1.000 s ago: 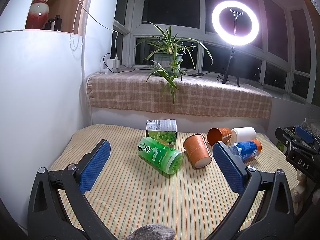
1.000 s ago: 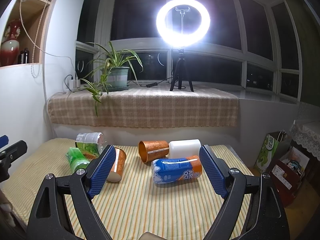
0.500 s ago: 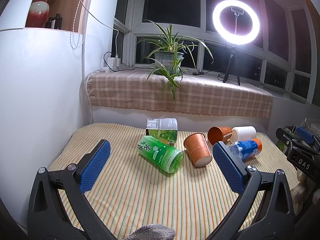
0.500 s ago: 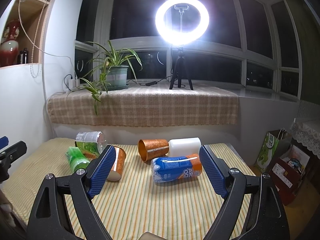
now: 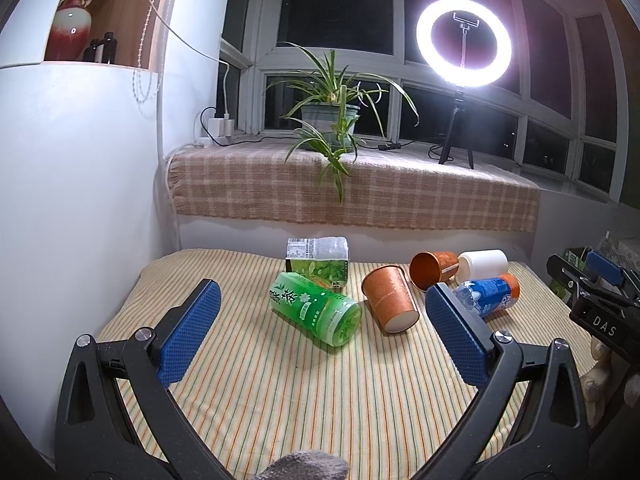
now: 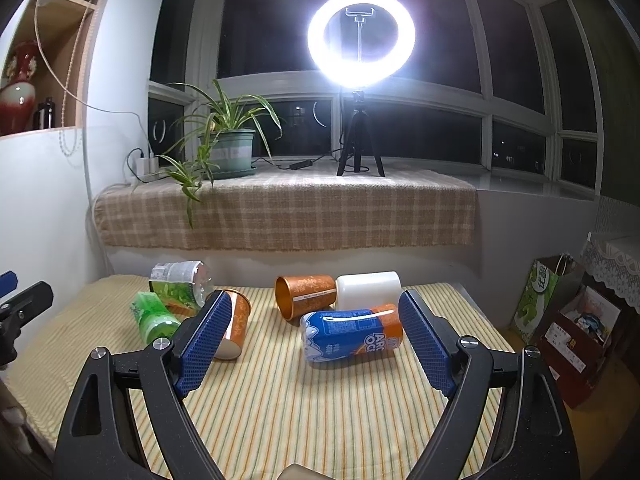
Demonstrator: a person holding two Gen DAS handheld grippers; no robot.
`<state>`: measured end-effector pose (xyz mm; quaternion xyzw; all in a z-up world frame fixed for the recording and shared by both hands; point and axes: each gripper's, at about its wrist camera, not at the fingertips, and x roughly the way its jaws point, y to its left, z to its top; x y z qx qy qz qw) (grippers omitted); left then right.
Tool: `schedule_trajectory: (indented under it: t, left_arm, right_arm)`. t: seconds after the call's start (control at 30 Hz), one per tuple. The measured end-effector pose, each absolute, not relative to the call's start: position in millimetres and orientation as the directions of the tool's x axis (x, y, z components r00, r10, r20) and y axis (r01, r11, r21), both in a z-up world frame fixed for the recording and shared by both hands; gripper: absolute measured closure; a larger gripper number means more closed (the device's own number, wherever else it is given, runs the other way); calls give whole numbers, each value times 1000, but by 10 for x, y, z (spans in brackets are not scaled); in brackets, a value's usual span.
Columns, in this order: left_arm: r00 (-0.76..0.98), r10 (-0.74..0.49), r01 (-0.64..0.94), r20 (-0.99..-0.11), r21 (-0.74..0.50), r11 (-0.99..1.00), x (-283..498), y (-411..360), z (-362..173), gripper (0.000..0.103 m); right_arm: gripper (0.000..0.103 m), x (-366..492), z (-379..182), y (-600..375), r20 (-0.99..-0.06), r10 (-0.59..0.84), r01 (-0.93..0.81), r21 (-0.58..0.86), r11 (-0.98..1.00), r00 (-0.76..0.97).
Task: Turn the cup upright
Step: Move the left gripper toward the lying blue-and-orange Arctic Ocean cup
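Nearest, the left gripper hangs above the striped tablecloth with its jaws spread wide and nothing between the blue, dimpled rubber pads; the right gripper is likewise released and empty, its black arms angled over the same ribbed, yellow-and-green fabric. Past the left gripper lies a green tea bottle, translucent plastic, on its side. Just beside it to the right lies the paper cup, an orange tapered cone with a faint pattern, tipped over with its pale base toward the viewer and its open mouth facing away. Right of that rests a blue-and-orange bottle, crinkled plastic, on its side. Behind it a second orange cup lies with its mouth open to the left, touching a smooth white cylinder. A clear bottle with green label sits farther back. Beyond, a plaid woven cloth covers the sill, bearing a potted spider plant and a glowing ring light on a tripod.
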<state>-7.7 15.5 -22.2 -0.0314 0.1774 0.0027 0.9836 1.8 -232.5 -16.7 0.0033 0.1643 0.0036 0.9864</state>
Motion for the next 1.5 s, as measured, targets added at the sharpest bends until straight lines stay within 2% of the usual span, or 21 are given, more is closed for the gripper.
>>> schedule_trajectory:
  t: [0.3,0.53,0.63,0.87,1.03,1.13,1.5]
  left_arm:
    - [904,-108,99,-413,-42,994,88,-69,-222,0]
    - [810,-289,313,-510,-40,949,390,-434,-294,0]
    - [732,-370,423,-572,-44,905,591,-652,-327,4]
    - [595,-442,578,-671,-25,816,1055,-1150,-397,8]
    - [516,-456,651,-725,-14,759,1328,-1524,-471,9]
    - [470,-436,689,-767,10,725,1531,-1781,-556,17]
    - [385,-320,779,-865,119,616,1970,-2495,-794,18]
  right_arm:
    - [18,15,-242,-2518,-352,-24,34,23,999,936]
    - [18,-6,-361,-2762,-390,-59,80,38,996,919]
    - [18,-18,-435,-2867,-411,-71,97,42,994,909]
    - [18,-54,-595,-3105,-452,-87,130,65,989,888]
    - [18,-49,-707,-3269,-480,-86,145,87,986,873]
    - [18,-36,-778,-3365,-494,-84,155,105,982,866]
    - [18,10,-990,-3686,-531,-81,191,156,969,843]
